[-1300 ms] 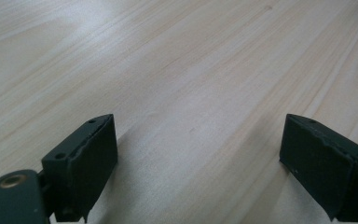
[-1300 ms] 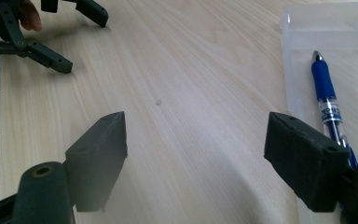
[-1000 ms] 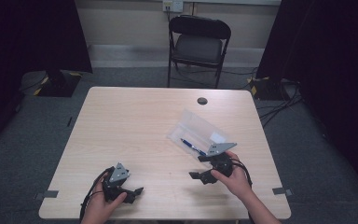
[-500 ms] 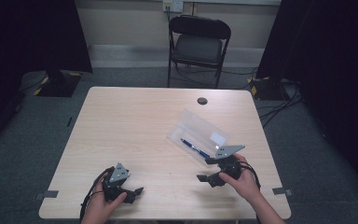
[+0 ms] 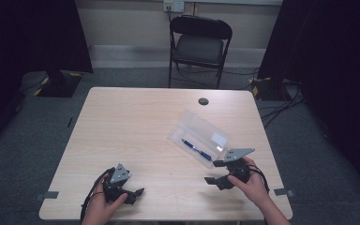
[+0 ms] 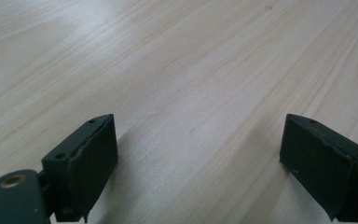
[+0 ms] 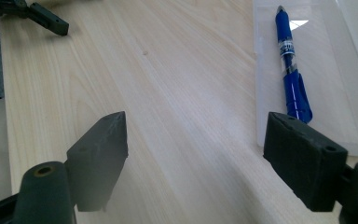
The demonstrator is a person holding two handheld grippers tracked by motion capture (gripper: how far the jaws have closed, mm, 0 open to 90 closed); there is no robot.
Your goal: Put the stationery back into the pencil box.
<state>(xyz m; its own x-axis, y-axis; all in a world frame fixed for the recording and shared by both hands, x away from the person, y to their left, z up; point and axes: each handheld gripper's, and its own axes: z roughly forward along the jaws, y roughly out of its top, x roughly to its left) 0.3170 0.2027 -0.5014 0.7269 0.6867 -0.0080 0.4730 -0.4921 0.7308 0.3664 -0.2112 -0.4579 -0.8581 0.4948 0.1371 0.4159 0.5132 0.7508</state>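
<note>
- Grippers numbering two are sitting near the table's (image 5: 136,126) near edge: the left gripper (image 5: 132,192) by its left corner, the right gripper (image 5: 214,171) toward its right edge, both released, jaws wide apart and holding nothing.
- One clear plastic case (image 5: 200,137) is lying open right of centre, holding one blue pen (image 7: 291,65).
- Pen and case are running diagonally, from centre toward the near right corner.
- One black folding chair (image 5: 198,44) is standing beyond the far edge on grey carpet.

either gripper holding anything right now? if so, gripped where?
Nothing is held. The left gripper and right gripper both have their jaws wide apart over bare table. The blue pen lies in the clear case, ungripped.
</note>
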